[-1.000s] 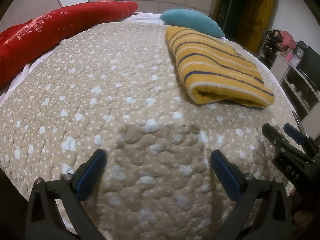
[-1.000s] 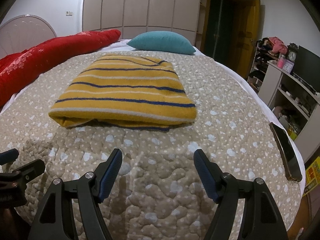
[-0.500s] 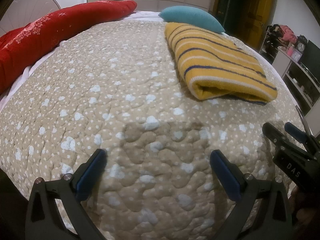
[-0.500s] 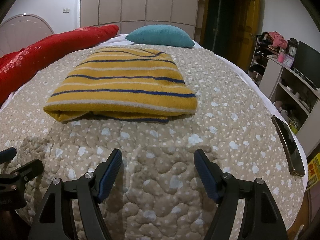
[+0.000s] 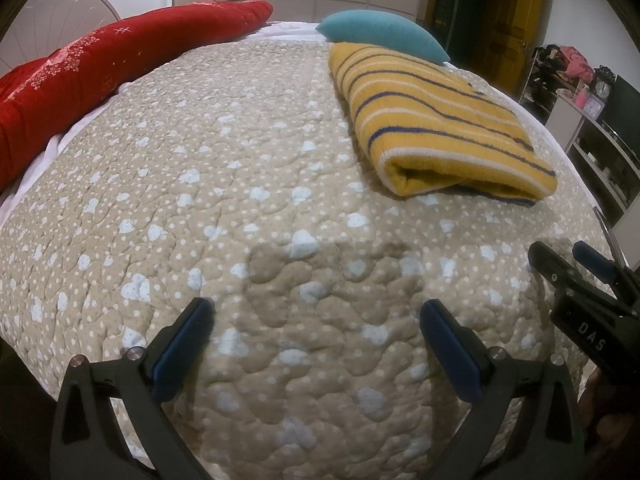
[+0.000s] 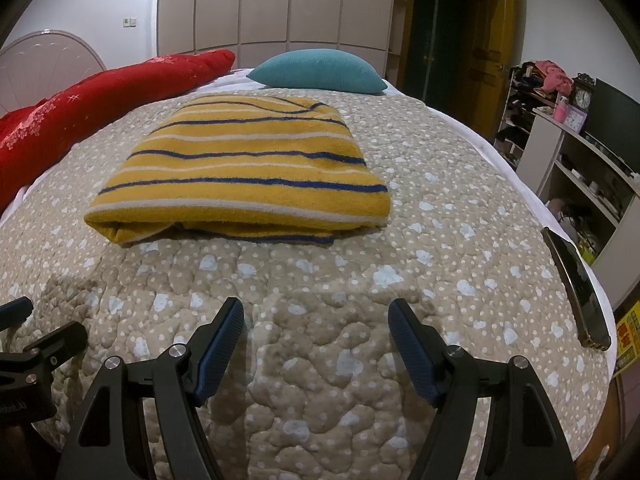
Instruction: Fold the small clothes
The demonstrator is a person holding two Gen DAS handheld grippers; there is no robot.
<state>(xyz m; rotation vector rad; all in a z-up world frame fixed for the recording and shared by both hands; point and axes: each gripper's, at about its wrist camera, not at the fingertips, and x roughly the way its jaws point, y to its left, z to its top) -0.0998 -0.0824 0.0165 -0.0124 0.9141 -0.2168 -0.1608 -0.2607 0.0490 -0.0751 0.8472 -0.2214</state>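
Observation:
A yellow garment with blue and white stripes (image 6: 244,172) lies folded into a flat rectangle on the beige dotted quilt (image 6: 320,280); it also shows in the left wrist view (image 5: 440,120) at the upper right. My left gripper (image 5: 316,320) is open and empty, low over the quilt near the bed's front, left of the garment. My right gripper (image 6: 316,320) is open and empty, in front of the garment's folded edge and apart from it. The right gripper also shows at the right edge of the left wrist view (image 5: 568,260).
A long red bolster (image 6: 100,120) lies along the left side of the bed. A teal pillow (image 6: 320,72) sits behind the garment. A phone (image 6: 576,288) lies at the bed's right edge. Shelves (image 6: 580,160) stand to the right.
Both grippers have drawn back and dropped slightly toward the bed's front edge. The garment has not moved and both grippers stay open.

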